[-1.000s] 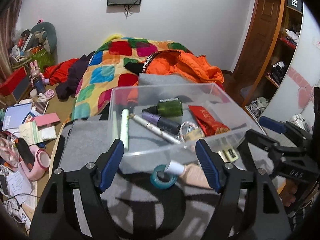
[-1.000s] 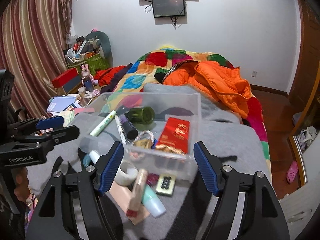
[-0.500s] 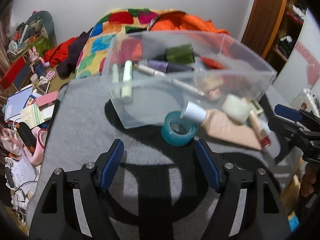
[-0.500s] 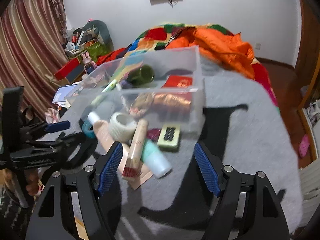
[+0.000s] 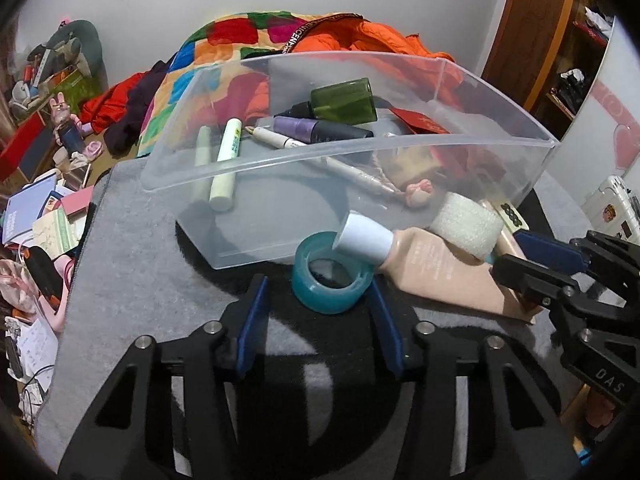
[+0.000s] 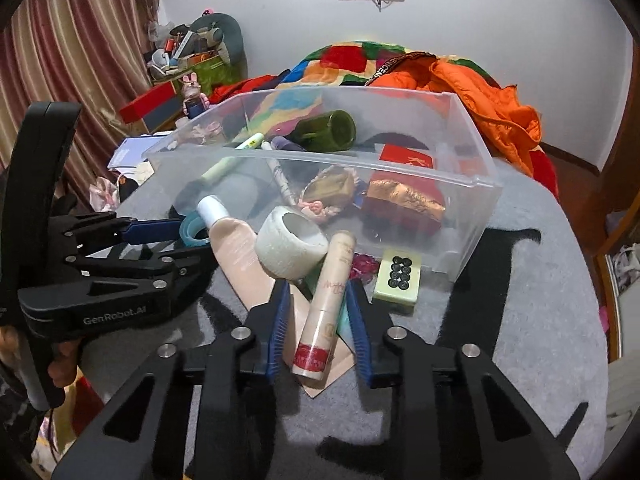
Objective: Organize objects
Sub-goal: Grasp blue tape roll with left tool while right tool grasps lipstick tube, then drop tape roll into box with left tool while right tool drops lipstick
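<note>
A clear plastic bin [image 5: 360,150] [image 6: 320,160] on the grey blanket holds a green bottle [image 5: 344,100], pens and a red packet. In front of it lie a teal tape roll [image 5: 330,280], a peach tube with a white cap [image 5: 436,268], a white foam roll [image 6: 290,244] and a slim beige tube [image 6: 328,304]. My left gripper [image 5: 318,286] is closing with the teal roll between its pads; a gap shows at the left pad. My right gripper [image 6: 318,300] is closing around the beige tube, with a narrow gap on its left side.
A dotted tile [image 6: 398,276] and a mint tube lie by the bin's front wall. The left gripper [image 6: 188,240] sits close beside the right one. The blanket [image 5: 132,264] ends at the left over floor clutter. An orange jacket [image 6: 492,108] lies behind the bin.
Both grippers have come down toward the items in front of the bin. Their jaws have narrowed, the left around the teal roll, the right around the beige tube.
</note>
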A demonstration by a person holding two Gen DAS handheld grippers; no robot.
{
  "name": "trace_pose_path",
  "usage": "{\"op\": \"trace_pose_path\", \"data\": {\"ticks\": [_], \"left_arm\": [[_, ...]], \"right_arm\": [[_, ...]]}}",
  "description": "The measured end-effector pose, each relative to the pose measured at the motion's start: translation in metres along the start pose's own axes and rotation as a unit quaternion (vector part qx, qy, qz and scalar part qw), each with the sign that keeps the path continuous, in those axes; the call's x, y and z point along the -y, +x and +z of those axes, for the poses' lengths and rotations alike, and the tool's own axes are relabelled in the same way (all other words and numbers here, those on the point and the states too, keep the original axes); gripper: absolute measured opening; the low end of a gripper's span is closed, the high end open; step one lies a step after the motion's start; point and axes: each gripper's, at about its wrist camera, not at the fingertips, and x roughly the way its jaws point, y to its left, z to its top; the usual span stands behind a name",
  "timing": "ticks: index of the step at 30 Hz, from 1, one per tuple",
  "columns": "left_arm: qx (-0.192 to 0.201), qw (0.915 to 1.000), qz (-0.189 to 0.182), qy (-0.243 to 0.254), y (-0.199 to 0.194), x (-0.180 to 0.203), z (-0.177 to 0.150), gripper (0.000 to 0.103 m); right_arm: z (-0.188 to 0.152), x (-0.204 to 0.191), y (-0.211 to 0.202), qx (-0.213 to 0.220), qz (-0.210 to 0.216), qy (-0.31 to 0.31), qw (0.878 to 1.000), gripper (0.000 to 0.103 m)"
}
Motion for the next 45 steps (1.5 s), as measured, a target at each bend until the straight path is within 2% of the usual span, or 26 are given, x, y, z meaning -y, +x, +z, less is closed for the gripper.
{"op": "trace_pose_path", "data": {"ticks": [2, 14, 20, 27, 33, 45], "left_arm": [[0.002, 1.0000, -0.006, -0.005, 0.000, 0.001, 0.000, 0.039], [0.019, 0.9995, -0.006, -0.023, -0.025, -0.010, -0.024, 0.039], [0.041, 0.9984, -0.010, -0.037, -0.046, -0.017, -0.028, 0.038], [0.083, 0.9958, -0.020, -0.034, -0.076, -0.015, -0.014, 0.038], [0.112, 0.9928, -0.024, -0.035, -0.093, -0.013, 0.002, 0.039], [0.141, 0.9885, -0.036, -0.041, -0.095, -0.009, 0.036, 0.039]], "right_arm": [[0.000, 0.001, -0.001, 0.001, -0.002, 0.001, 1.000, 0.017], [-0.001, 0.013, -0.013, 0.017, -0.006, 0.020, 1.000, 0.014], [0.002, 0.017, -0.031, 0.038, 0.000, 0.032, 0.999, 0.014], [0.012, 0.016, -0.061, 0.077, 0.012, 0.036, 0.996, 0.014], [0.029, 0.013, -0.072, 0.098, 0.012, 0.025, 0.995, 0.014], [0.067, 0.000, -0.076, 0.129, 0.015, -0.005, 0.991, 0.014]]}}
